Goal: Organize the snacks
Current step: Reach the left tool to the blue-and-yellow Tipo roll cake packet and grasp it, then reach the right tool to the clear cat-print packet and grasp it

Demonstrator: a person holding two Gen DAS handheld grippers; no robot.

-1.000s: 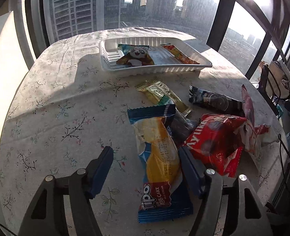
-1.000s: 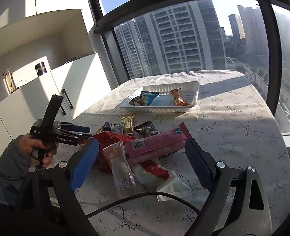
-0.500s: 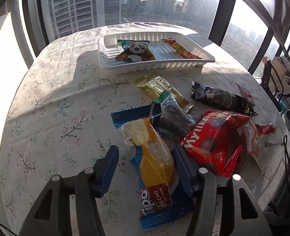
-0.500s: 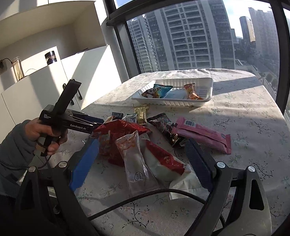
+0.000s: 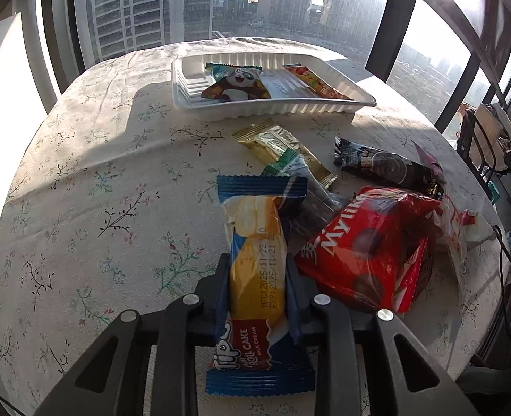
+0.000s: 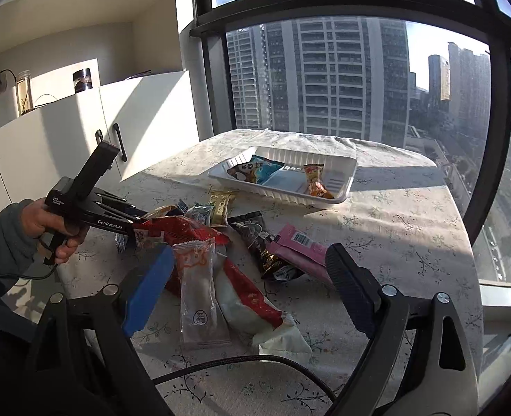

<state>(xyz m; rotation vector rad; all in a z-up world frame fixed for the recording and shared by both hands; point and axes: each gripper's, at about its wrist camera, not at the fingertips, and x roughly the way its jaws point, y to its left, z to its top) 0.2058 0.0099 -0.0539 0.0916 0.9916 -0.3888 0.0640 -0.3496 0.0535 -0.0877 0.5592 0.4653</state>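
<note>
My left gripper [image 5: 257,267] is closing on a blue and yellow roll cake packet [image 5: 255,228]; both pads press its sides low over the floral tablecloth. Beside it lie a red bag [image 5: 363,246], a gold packet [image 5: 276,145] and a black packet [image 5: 383,166]. The white tray [image 5: 272,107] at the far side holds a panda packet [image 5: 238,85] and two more snacks. My right gripper [image 6: 250,251] hangs open above the pile, over a clear packet [image 6: 196,284] and a red and white packet [image 6: 255,305], with nothing between its fingers.
A pink packet [image 6: 300,249] lies flat to the right of the pile. A hand [image 6: 57,222] in a grey sleeve holds the left tool. White cabinets [image 6: 82,145] stand to the left, large windows behind. A black cable [image 6: 238,360] crosses the near table edge.
The left jaws have closed in from wide apart onto the roll cake packet. In the right wrist view the pink packet has gone from between the fingers to lying on the table.
</note>
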